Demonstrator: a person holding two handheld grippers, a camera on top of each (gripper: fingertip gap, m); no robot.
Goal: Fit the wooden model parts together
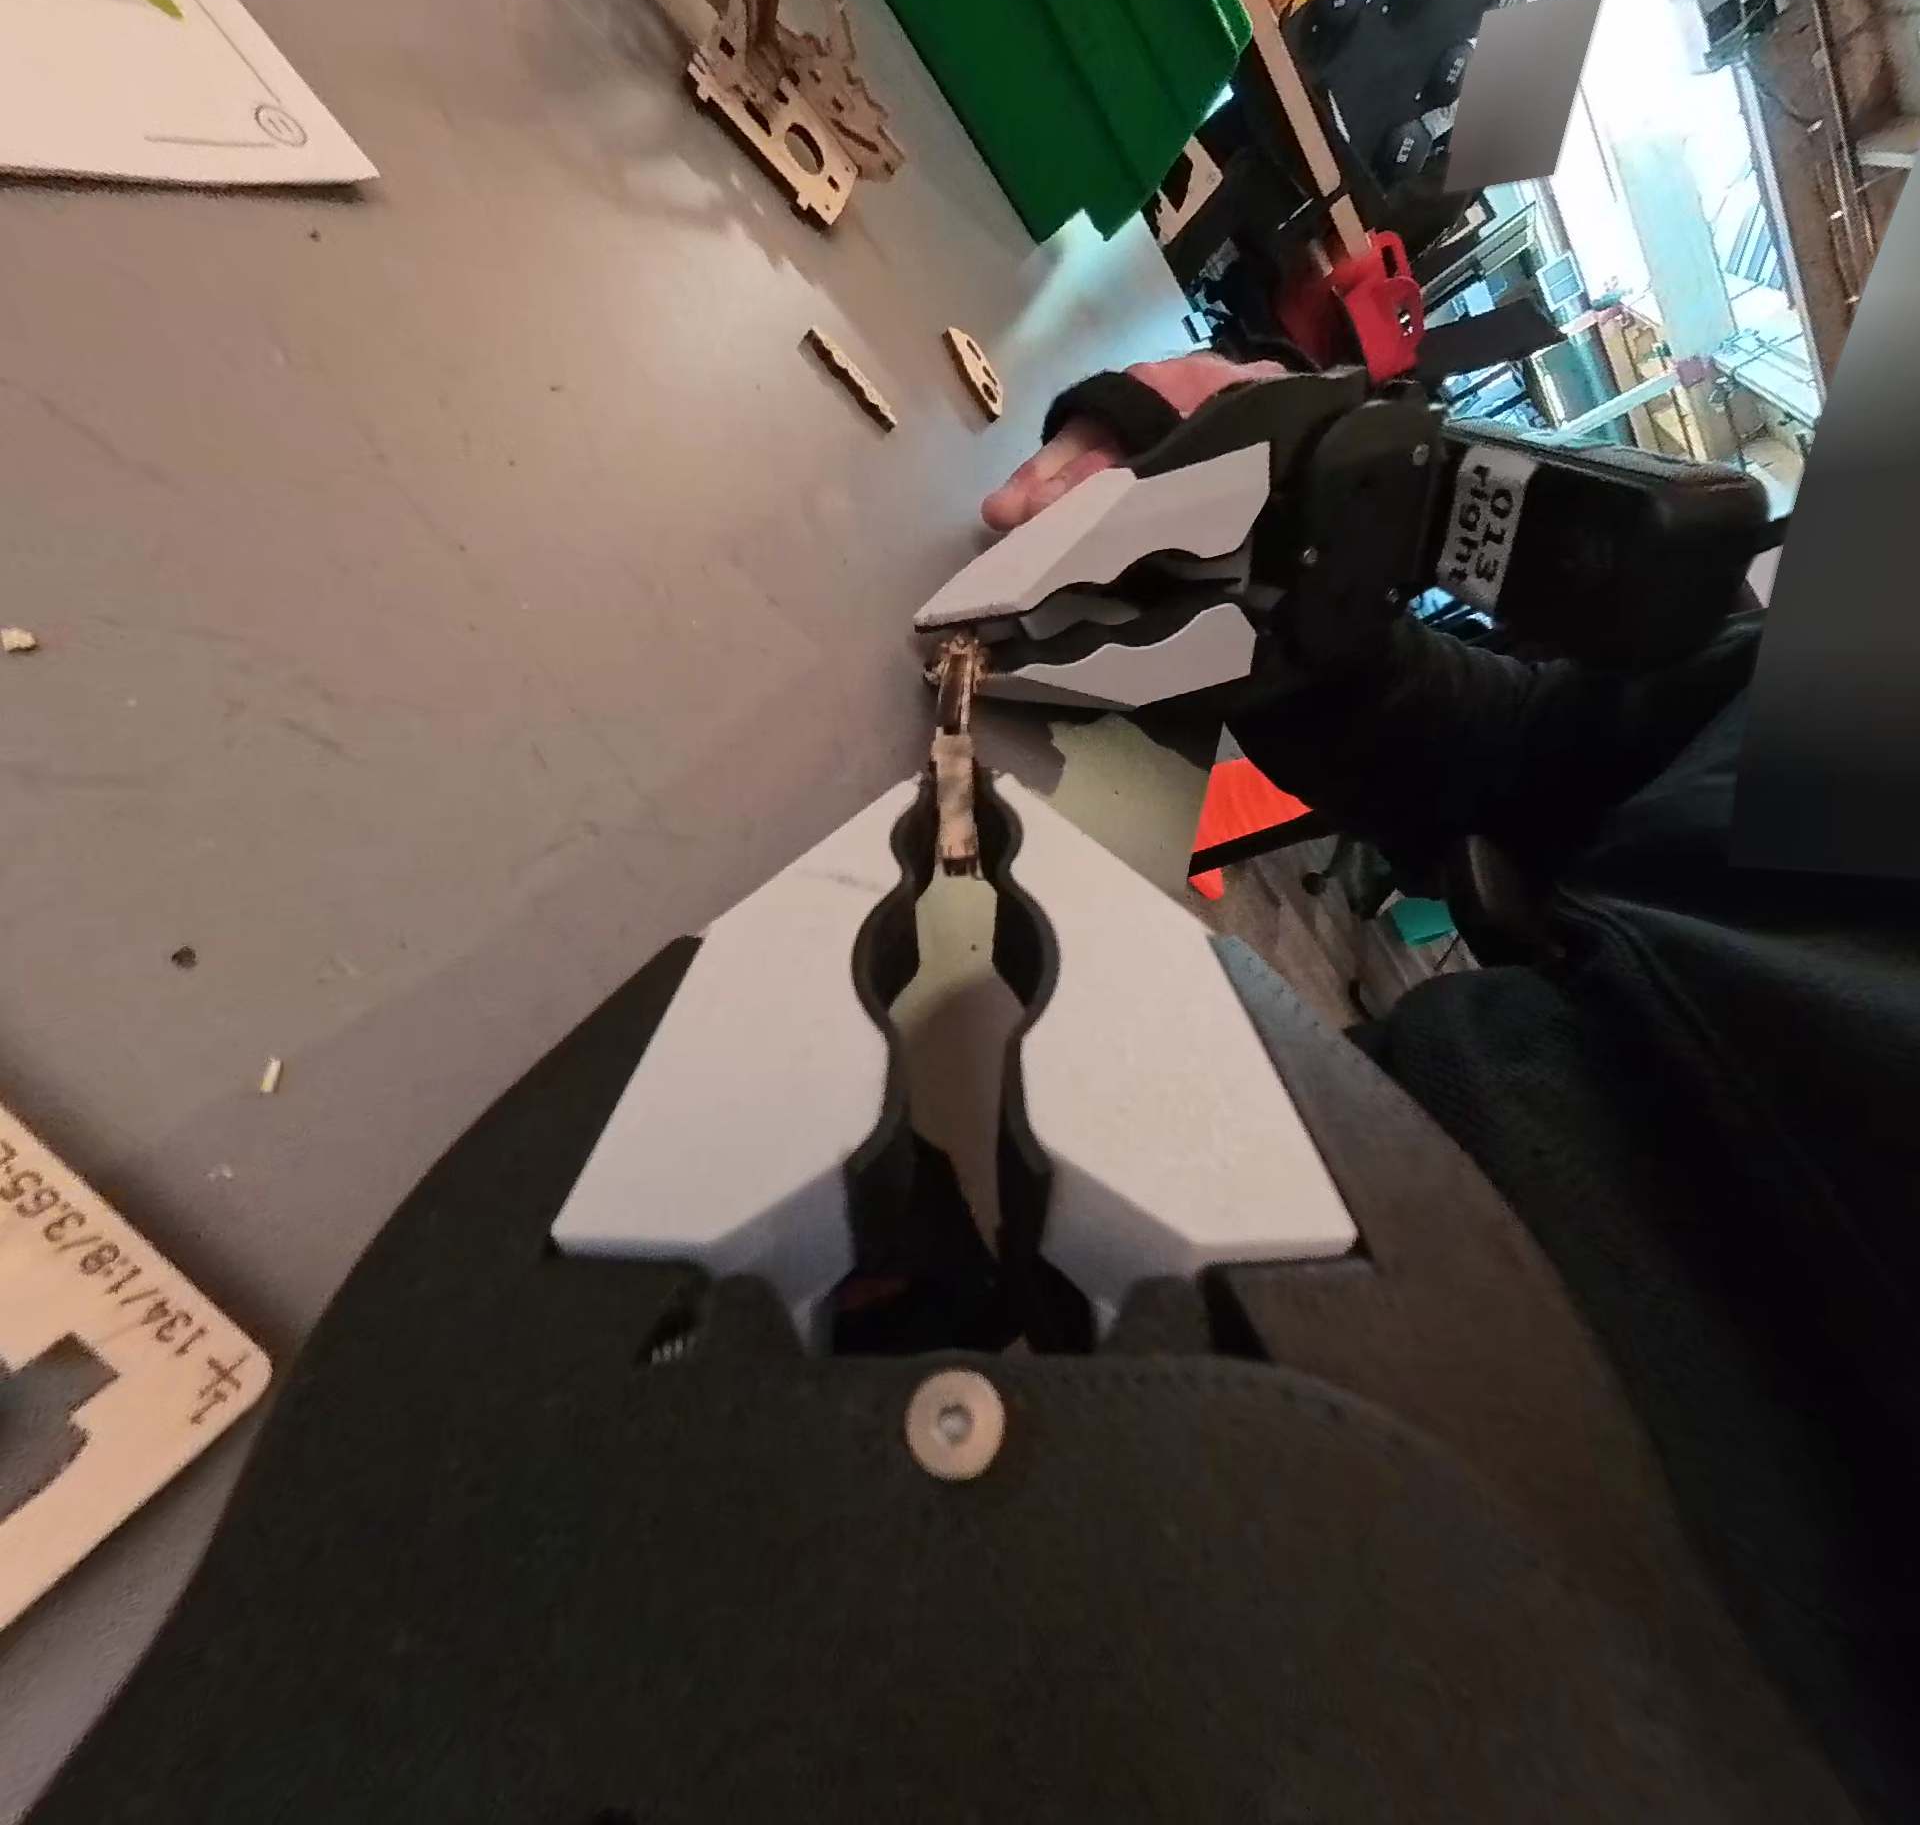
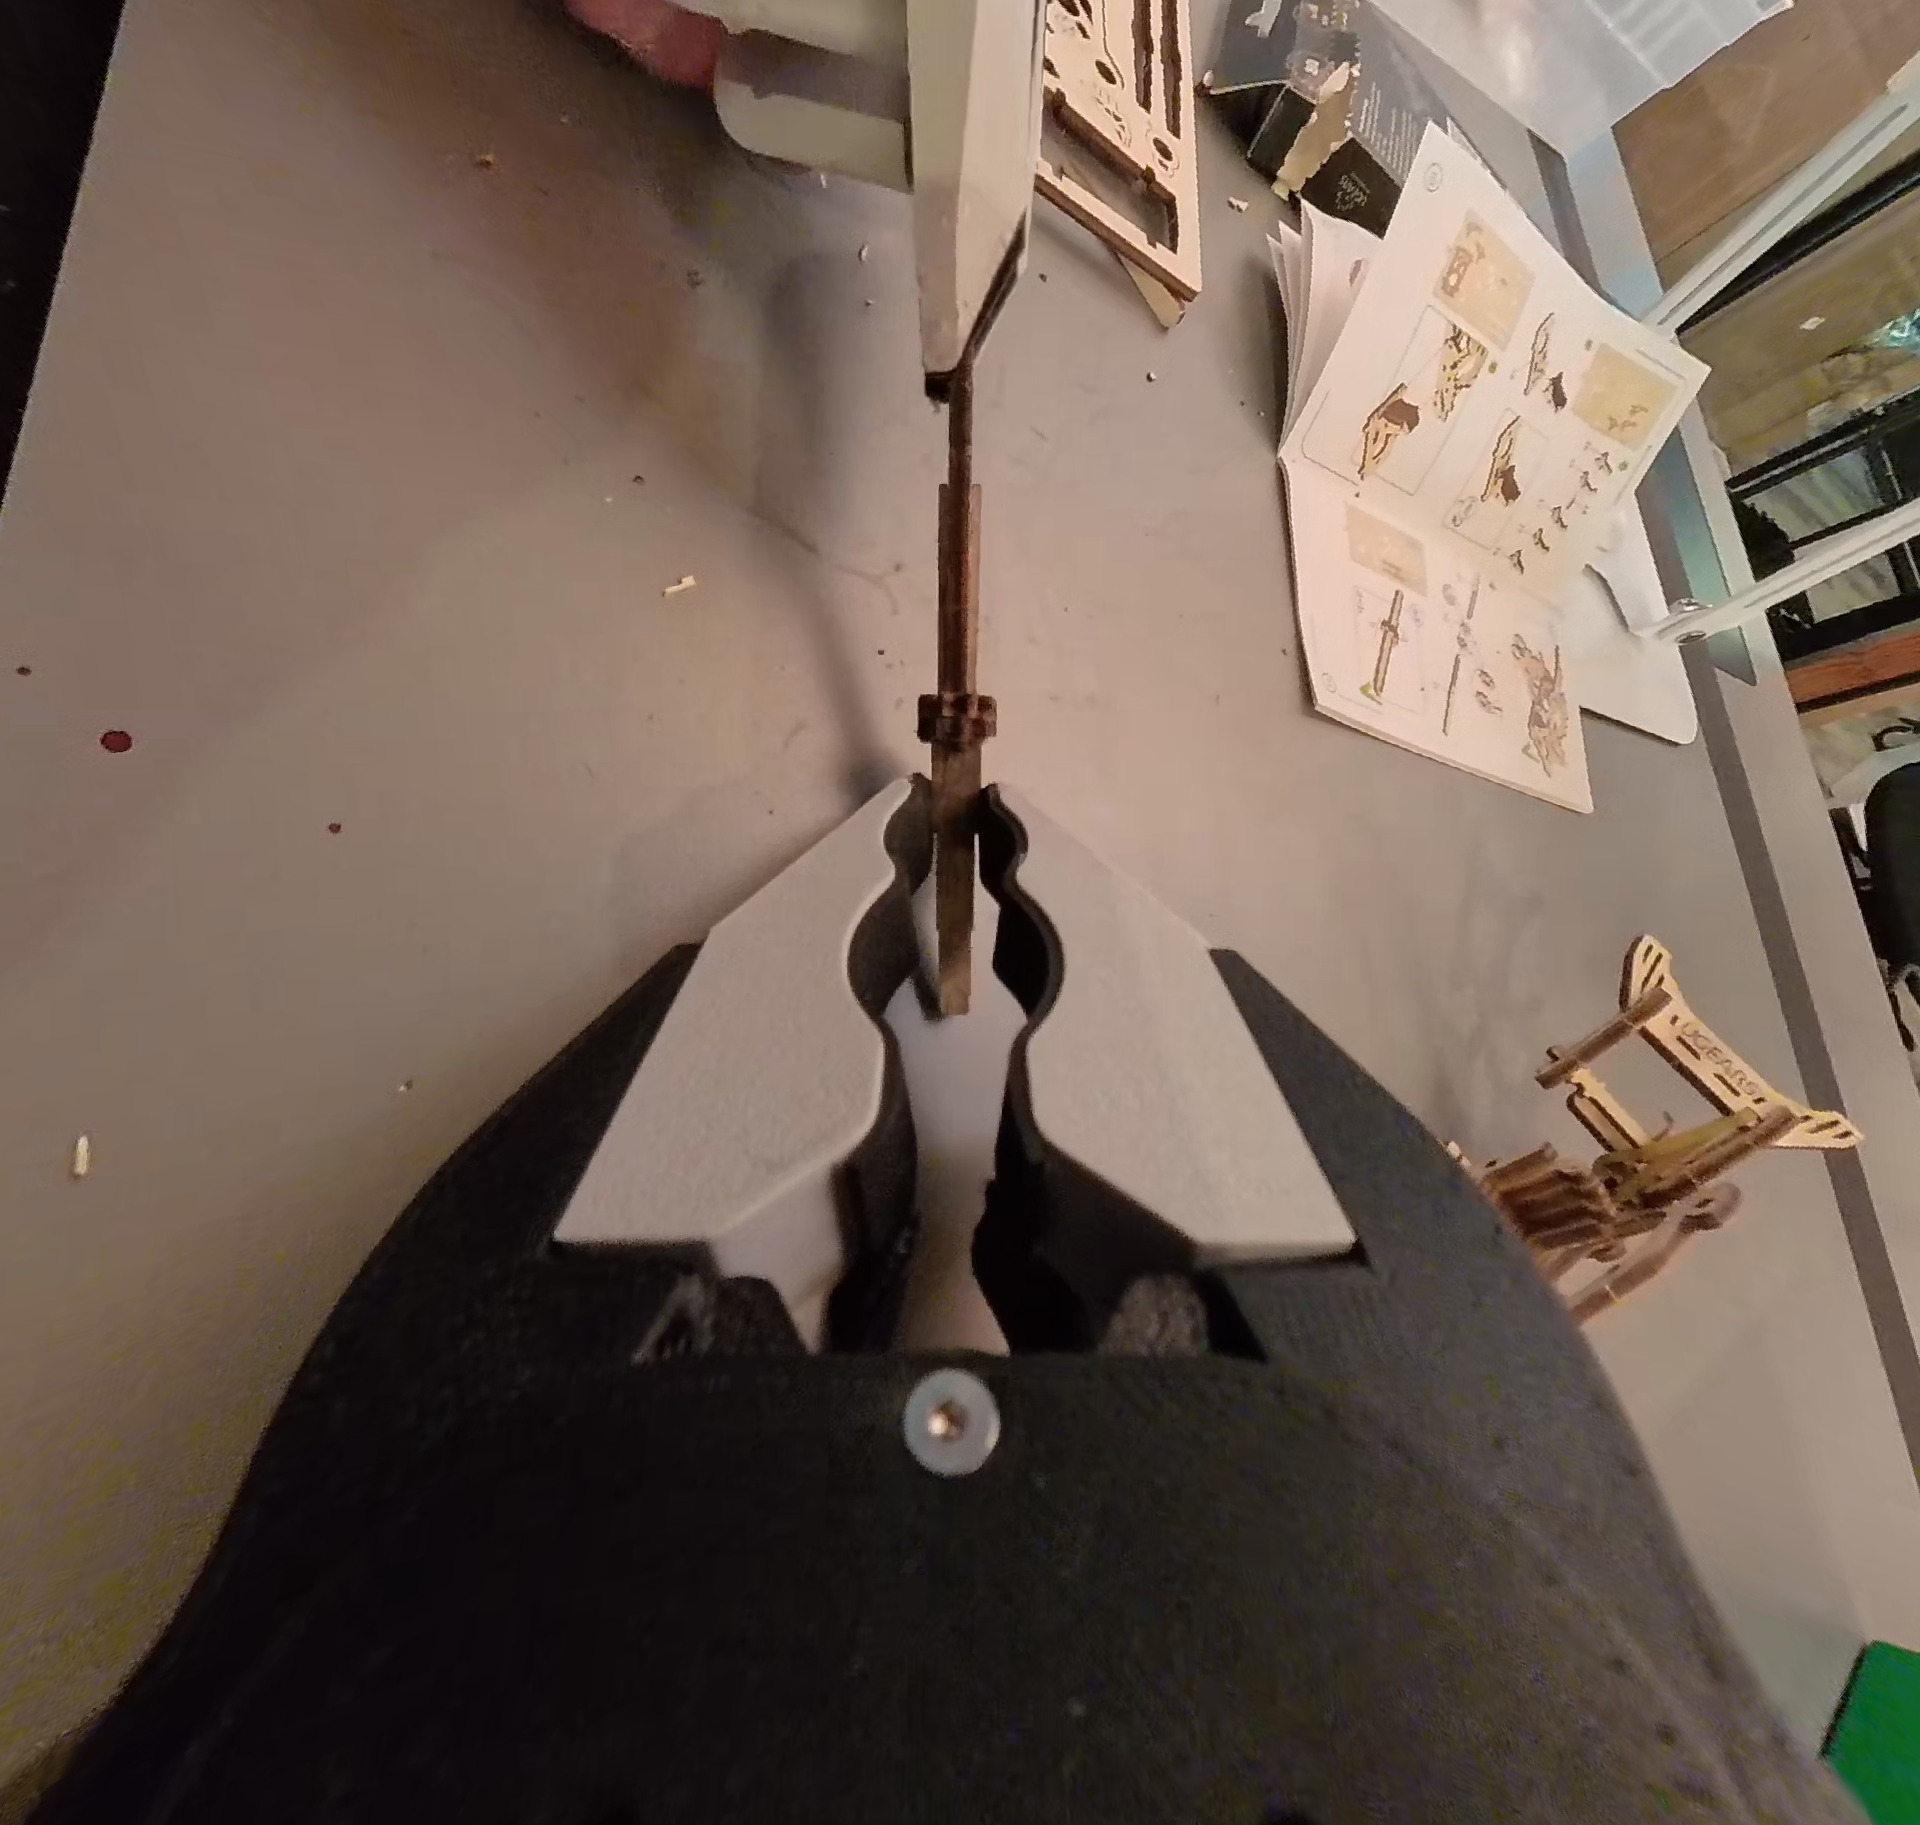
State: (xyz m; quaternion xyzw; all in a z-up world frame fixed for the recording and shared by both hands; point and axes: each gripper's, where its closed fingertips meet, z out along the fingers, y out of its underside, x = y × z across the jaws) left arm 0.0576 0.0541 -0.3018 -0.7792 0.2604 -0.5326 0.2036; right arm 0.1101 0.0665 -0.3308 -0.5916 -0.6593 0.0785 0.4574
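Observation:
A thin wooden axle stick (image 2: pixel 958 570) with a small toothed collar (image 2: pixel 956 716) on it is held in the air above the grey table (image 2: pixel 416 632). My right gripper (image 2: pixel 954 767) is shut on its near end, just behind the collar. My left gripper (image 2: pixel 951 378) is shut on the far end, coming down from the top. In the left wrist view my left gripper (image 1: pixel 956 788) pinches the stick (image 1: pixel 954 726), and my right gripper (image 1: pixel 951 648) meets it from the right, also shut on it.
A part-built wooden model (image 1: pixel 779 82), two small loose wooden parts (image 1: pixel 847 378) and a green bin (image 1: pixel 1039 40) lie beyond. An open instruction booklet (image 2: pixel 1455 487), a punched wooden sheet (image 2: pixel 1122 113), a black box (image 2: pixel 1320 61) and a built wooden assembly (image 2: pixel 1662 1152) sit at the right. My right fingertips sit around 7 cm from my left ones. My right gripper is the nearer one to the part-built wooden model (image 1: pixel 779 82): about 15 cm, against 20 cm.

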